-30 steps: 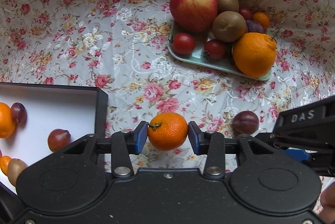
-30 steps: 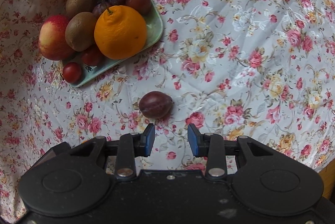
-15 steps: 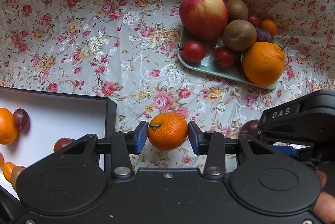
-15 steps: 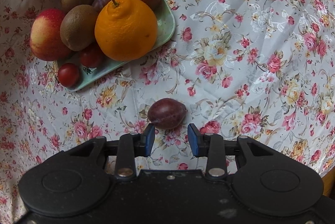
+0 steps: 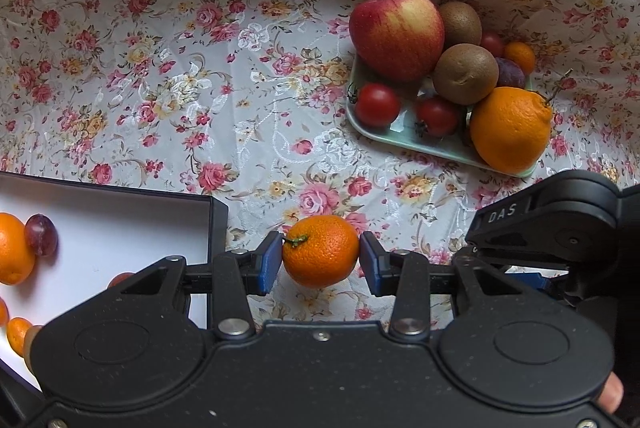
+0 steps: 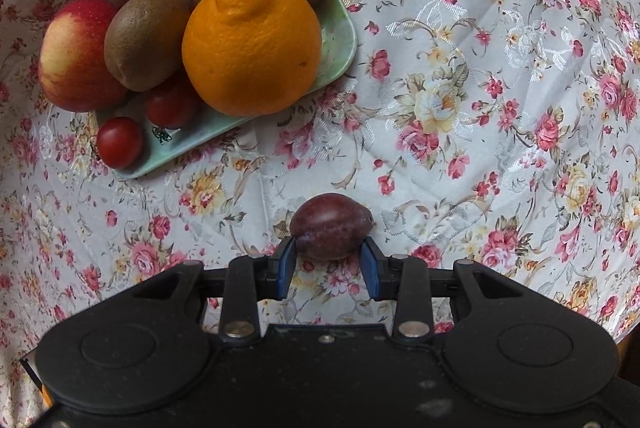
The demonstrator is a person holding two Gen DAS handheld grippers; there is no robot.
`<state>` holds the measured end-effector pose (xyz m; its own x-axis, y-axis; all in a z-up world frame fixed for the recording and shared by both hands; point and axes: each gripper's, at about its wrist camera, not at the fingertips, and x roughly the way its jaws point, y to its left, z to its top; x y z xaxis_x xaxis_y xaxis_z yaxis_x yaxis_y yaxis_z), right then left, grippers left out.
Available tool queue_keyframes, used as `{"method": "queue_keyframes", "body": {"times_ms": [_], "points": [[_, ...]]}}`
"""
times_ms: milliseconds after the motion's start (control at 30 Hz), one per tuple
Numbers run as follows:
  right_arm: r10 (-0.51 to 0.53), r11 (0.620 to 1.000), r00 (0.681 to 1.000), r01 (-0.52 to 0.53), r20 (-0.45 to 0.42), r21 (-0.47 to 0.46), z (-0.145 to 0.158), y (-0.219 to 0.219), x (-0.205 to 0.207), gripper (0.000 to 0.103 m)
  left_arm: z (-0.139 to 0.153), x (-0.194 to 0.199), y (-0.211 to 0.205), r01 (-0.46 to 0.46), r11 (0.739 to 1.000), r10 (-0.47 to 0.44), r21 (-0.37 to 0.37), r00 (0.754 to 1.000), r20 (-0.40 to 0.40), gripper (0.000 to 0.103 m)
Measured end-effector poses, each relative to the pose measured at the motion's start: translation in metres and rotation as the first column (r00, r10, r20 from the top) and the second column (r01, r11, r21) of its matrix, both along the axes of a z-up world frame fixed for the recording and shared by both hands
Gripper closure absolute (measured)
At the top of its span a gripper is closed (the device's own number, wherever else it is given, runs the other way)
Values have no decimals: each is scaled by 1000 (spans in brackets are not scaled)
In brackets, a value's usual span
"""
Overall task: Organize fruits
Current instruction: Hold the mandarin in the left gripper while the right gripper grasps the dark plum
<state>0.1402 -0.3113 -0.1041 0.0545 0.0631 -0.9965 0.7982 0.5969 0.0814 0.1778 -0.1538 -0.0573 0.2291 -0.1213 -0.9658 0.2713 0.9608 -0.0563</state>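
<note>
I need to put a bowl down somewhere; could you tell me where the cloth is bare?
Bare cloth lies left of the green tray, beyond the white box, and right of the tray in the right wrist view. The tray is crowded.

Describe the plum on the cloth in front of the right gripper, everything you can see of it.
The plum is a small oval fruit with dark purple-red skin, smooth with a faint dull bloom. It lies on its side on the floral tablecloth, apart from the green tray. It sits at the tips of the right gripper; the blue pads flank its near half, seemingly just touching, not yet squeezing. It looks whole and unbruised.
</note>
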Motion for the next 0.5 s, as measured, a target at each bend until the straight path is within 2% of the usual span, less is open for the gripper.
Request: {"method": "queue_keyframes", "body": {"times_ms": [233,333,400,500], "points": [[16,999,1000,-16,-11,-31,-4,6,4,68,0,1,2,0,1000,0,-1,1000,-1,53],[27,999,1000,-27,-9,-32,-1,8,-1,77,2,-1,1,4,1000,-4,-1,1000,2,53],[43,999,999,-43,-11,-21,1,10,-4,93,3,-2,1,5,1000,-5,1,1000,5,53],[48,998,999,-49,-15,-30,4,11,-11,92,5,-3,1,7,1000,-7,9,1000,10,53]]}}
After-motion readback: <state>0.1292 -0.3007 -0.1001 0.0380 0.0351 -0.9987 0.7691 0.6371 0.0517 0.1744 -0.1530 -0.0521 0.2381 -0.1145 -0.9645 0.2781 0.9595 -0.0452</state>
